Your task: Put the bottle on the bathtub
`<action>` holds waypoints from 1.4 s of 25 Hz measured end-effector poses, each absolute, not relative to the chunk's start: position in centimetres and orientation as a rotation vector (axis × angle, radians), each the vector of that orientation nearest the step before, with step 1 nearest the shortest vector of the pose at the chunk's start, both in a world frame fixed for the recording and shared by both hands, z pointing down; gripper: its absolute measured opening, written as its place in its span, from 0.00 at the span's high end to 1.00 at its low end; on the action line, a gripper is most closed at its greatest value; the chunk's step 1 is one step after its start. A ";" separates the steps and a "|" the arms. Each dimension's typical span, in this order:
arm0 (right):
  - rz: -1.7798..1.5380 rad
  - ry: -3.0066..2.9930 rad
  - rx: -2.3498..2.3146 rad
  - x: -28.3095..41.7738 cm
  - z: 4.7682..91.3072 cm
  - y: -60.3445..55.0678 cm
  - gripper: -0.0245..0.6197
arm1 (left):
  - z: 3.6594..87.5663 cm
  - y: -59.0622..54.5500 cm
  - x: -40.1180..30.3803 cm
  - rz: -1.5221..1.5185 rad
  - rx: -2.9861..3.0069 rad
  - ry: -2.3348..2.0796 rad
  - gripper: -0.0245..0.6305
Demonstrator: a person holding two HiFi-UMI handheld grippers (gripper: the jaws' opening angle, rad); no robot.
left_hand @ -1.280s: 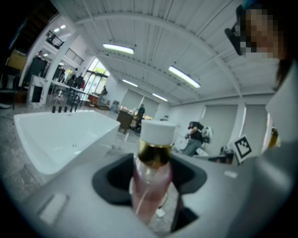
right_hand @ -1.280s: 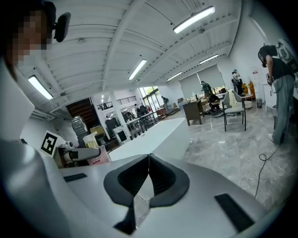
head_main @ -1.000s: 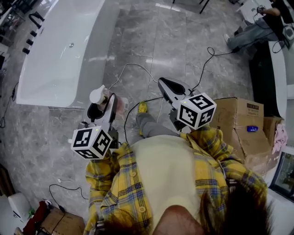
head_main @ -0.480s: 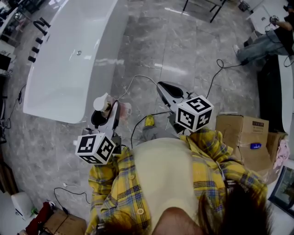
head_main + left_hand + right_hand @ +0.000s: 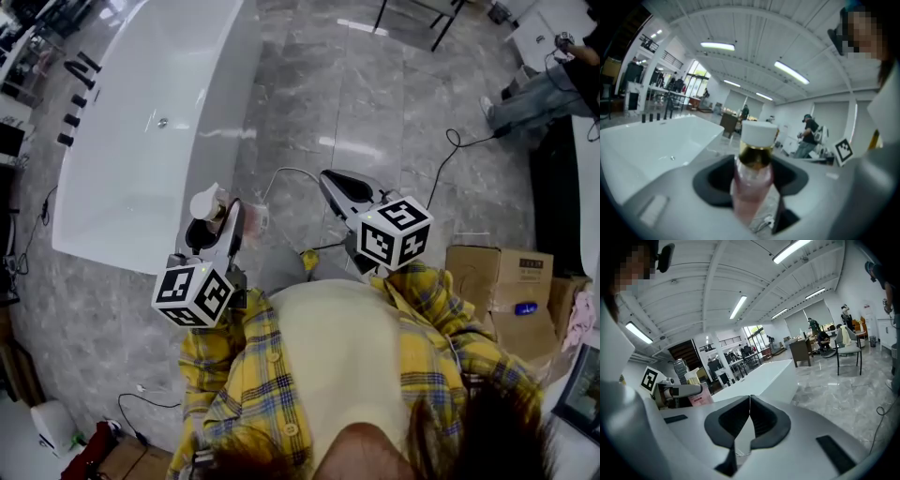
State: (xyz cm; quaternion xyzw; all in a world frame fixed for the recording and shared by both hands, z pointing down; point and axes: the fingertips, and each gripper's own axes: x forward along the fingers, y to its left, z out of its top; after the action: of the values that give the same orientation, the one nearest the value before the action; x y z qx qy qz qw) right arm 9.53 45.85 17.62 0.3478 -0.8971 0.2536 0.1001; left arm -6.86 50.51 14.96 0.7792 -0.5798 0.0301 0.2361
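My left gripper (image 5: 212, 225) (image 5: 752, 180) is shut on a clear bottle (image 5: 751, 180) of pink liquid with a gold neck and a white cap (image 5: 204, 201); the bottle stands upright between the jaws. The white bathtub (image 5: 150, 122) lies ahead and to the left, its near rim (image 5: 122, 258) just left of the bottle. From the left gripper view the bathtub (image 5: 651, 140) fills the left side. My right gripper (image 5: 339, 185) (image 5: 749, 420) is shut with nothing in it, over the marble floor right of the bottle. The right gripper view shows the bathtub (image 5: 764, 376) beyond its jaws.
Cables (image 5: 441, 159) trail across the grey marble floor. Cardboard boxes (image 5: 502, 291) stand at the right. A seated person's legs (image 5: 544, 89) show at the top right, chair legs (image 5: 412, 19) at the top. Black taps (image 5: 75, 70) line the bathtub's far side.
The bathtub has drawn closer in the head view as I moved toward it; the left gripper with the bottle now hangs near the tub's rim. Both grippers keep their state.
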 end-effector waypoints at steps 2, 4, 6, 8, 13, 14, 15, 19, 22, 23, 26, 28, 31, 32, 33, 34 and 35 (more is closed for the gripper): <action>0.757 -2.644 1.032 9.7 17.9 45.3 0.94 | 15.1 49.4 -6.7 0.084 2.135 -1.582 0.62; 0.763 -2.636 1.034 9.8 18.3 44.7 0.94 | 15.3 48.5 -6.4 0.102 2.139 -1.573 0.62; 0.763 -2.628 1.040 9.8 18.5 43.9 0.94 | 15.5 47.3 -6.4 0.118 2.144 -1.563 0.62; 0.767 -2.616 1.051 9.7 18.9 42.9 0.94 | 15.8 46.1 -6.5 0.122 2.147 -1.551 0.62; 0.750 -2.598 1.067 8.9 19.6 39.5 0.94 | 16.9 41.8 -7.1 0.133 2.174 -1.524 0.62; 0.741 -2.591 1.065 8.7 19.7 38.7 0.94 | 17.2 40.8 -7.2 0.139 2.176 -1.519 0.62; 0.738 -2.582 1.063 8.5 19.9 37.8 0.94 | 17.5 39.9 -7.3 0.145 2.177 -1.512 0.62; 0.750 -2.558 1.058 7.3 20.1 34.2 0.94 | 18.3 36.2 -7.9 0.149 2.168 -1.477 0.62; 0.750 -2.547 1.057 5.8 20.2 31.4 0.94 | 18.5 33.5 -8.8 0.144 2.167 -1.449 0.62; 0.754 -2.543 1.058 5.3 20.3 30.5 0.94 | 18.5 32.6 -9.1 0.148 2.169 -1.441 0.62; 0.763 -2.525 1.060 3.8 20.7 27.9 0.94 | 19.0 30.3 -10.2 0.174 2.173 -1.422 0.62; 0.766 -2.515 1.061 2.8 21.0 26.3 0.94 | 19.4 28.9 -11.0 0.191 2.171 -1.411 0.62; 0.770 -2.505 1.065 1.3 21.1 24.0 0.94 | 19.5 26.7 -12.2 0.203 2.181 -1.388 0.62; 0.768 -2.499 1.067 0.8 21.2 23.2 0.94 | 19.5 26.0 -12.7 0.203 2.186 -1.380 0.62; 0.767 -2.493 1.071 0.4 21.3 22.5 0.94 | 19.5 25.4 -13.1 0.200 2.191 -1.372 0.62; 0.765 -2.488 1.075 0.0 21.4 21.9 0.94 | 19.5 24.7 -13.6 0.199 2.195 -1.366 0.62; 0.764 -2.485 1.081 -0.4 21.4 21.2 0.94 | 19.6 24.0 -14.1 0.200 2.199 -1.362 0.62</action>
State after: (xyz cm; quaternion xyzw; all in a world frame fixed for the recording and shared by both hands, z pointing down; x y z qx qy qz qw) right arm -0.41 21.25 21.42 0.3788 -0.8709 0.2677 0.1624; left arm -14.06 24.04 19.57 0.8161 -0.5055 0.0741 0.2700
